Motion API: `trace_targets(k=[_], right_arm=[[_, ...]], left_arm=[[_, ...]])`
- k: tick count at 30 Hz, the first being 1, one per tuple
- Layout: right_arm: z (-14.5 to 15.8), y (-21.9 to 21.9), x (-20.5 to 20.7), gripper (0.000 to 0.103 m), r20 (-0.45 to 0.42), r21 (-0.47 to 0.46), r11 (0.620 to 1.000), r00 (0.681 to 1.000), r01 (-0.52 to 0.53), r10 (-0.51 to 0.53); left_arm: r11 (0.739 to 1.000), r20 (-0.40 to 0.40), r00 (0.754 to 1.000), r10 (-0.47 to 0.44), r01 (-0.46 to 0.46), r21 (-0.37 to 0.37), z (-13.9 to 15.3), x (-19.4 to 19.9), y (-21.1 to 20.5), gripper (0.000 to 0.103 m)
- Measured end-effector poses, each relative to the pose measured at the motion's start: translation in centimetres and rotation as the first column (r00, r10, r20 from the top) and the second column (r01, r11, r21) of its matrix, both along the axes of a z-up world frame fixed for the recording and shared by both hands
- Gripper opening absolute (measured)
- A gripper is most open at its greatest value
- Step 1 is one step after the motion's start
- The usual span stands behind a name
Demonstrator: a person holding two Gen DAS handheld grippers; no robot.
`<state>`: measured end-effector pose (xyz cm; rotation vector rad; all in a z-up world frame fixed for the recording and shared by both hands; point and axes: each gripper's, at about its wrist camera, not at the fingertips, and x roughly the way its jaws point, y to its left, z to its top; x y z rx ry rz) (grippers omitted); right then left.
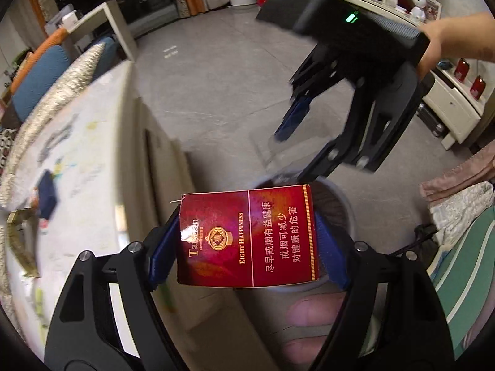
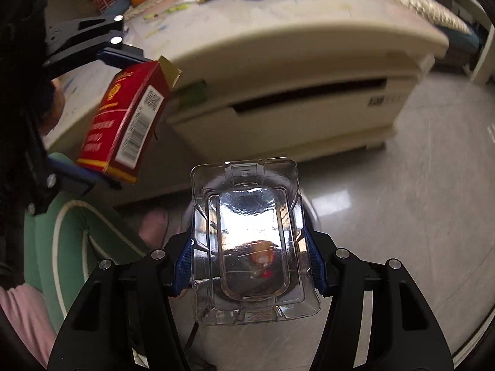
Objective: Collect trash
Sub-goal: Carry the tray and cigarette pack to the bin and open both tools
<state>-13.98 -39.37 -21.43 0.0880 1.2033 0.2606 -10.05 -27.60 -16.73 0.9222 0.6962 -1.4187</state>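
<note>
Jaws of the left gripper (image 1: 247,244) clamp a red cigarette pack (image 1: 247,236) by its ends; the right gripper (image 2: 249,266) grasps a clear plastic tray (image 2: 250,241). Both hang over the floor (image 2: 402,216), beside a cream table (image 2: 278,61).

A cream counter (image 1: 102,142) with a scribbled, marked top fills the left of the left wrist view. On it lie a dark blue box (image 1: 47,194) at 9 o'clock and a blurred olive wrapper (image 1: 21,241) just below. A grey tiled floor (image 1: 216,71) lies beyond, with a round bin (image 1: 346,213) standing on it.
</note>
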Motion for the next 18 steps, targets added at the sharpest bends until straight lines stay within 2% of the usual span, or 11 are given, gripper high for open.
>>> trace_targets(k=[5,8,14,18], right_arm=[[-4.3,-1.0,-0.4,0.06,-0.057,0.018,0.999,0.998,0.04,-0.039],[-6.9,-1.3,-0.4,0.06,-0.099,0.027,0.998,0.994,0.049,-0.046],[-11.9,-1.7,-0.4,0.06,-0.184,0.039,0.997,0.981,0.066,-0.058],[-14.0,-2.1,-0.3,0.06,-0.204,0.049,0.995,0.976,0.089,-0.077]], left_arm=[[0.996,-0.01,0.998,-0.062,0.062,0.067,-4.0,-2.3,-2.1,0.076],[0.99,-0.053,0.996,-0.07,0.076,0.115,-6.8,-2.8,-3.2,0.076],[0.982,-0.145,0.989,-0.04,0.065,0.176,-11.3,-2.4,-4.7,0.076],[0.974,-0.157,0.987,-0.025,0.059,0.218,-13.8,-1.0,-5.0,0.076]])
